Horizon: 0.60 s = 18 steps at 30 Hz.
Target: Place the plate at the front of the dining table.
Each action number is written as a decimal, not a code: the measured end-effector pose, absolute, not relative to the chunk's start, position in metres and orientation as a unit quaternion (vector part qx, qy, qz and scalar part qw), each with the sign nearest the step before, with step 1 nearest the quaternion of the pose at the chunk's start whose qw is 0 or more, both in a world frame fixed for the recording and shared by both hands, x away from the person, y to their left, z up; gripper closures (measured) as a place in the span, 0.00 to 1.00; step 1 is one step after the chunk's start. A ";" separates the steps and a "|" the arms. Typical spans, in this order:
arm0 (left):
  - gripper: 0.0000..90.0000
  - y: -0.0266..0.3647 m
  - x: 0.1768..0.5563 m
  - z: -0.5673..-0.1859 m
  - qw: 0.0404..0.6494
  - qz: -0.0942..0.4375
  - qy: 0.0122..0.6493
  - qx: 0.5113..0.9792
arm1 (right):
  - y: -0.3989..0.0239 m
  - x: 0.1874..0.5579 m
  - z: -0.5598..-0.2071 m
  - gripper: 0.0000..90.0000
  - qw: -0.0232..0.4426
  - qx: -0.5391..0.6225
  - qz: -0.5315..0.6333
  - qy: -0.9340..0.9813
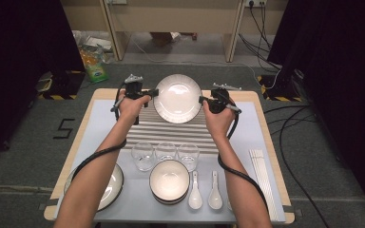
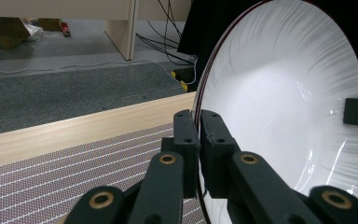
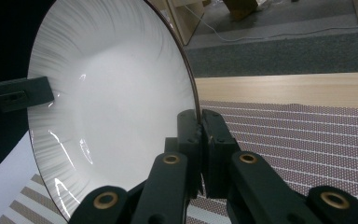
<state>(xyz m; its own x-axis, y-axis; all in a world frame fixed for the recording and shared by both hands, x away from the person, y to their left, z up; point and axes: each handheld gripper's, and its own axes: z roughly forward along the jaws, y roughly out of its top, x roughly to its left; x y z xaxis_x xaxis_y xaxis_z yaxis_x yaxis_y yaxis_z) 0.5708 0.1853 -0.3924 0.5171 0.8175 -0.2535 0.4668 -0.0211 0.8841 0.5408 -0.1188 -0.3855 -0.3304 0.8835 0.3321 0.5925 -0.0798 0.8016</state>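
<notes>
Left gripper (image 1: 153, 93) and right gripper (image 1: 202, 99), jaws clenched on opposite rims of the white plate (image 1: 177, 98), held tilted above the bench (image 1: 261, 124).

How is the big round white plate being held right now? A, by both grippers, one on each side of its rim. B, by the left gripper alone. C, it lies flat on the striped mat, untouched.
A: the left gripper and the right gripper each have their jaws shut on opposite edges of the big round white plate.

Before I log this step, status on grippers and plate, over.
Left gripper and right gripper both shut on opposite rims of the white plate. Plate tilted up over the striped mat. Glasses nearer the person, apart from the plate.
</notes>
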 end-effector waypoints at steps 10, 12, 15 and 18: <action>0.95 0.185 0.575 -0.397 0.522 0.163 0.466 0.695 | -0.118 0.546 -0.389 0.97 0.148 0.561 0.475 0.661; 0.95 0.186 0.577 -0.397 0.520 0.163 0.466 0.697 | -0.118 0.547 -0.390 0.97 0.148 0.562 0.474 0.662; 0.95 0.185 0.578 -0.398 0.518 0.164 0.467 0.698 | -0.118 0.548 -0.391 0.97 0.146 0.563 0.473 0.662; 0.95 0.185 0.580 -0.399 0.517 0.163 0.467 0.699 | -0.118 0.550 -0.392 0.97 0.144 0.565 0.472 0.661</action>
<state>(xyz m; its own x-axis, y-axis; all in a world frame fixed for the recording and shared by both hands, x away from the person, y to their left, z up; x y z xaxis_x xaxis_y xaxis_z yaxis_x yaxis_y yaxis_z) 0.5801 0.1848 -0.3991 0.5117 0.8205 -0.2550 0.4845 -0.0304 0.8742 0.5496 -0.1180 -0.3923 -0.3201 0.8832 0.3429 0.6108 -0.0843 0.7872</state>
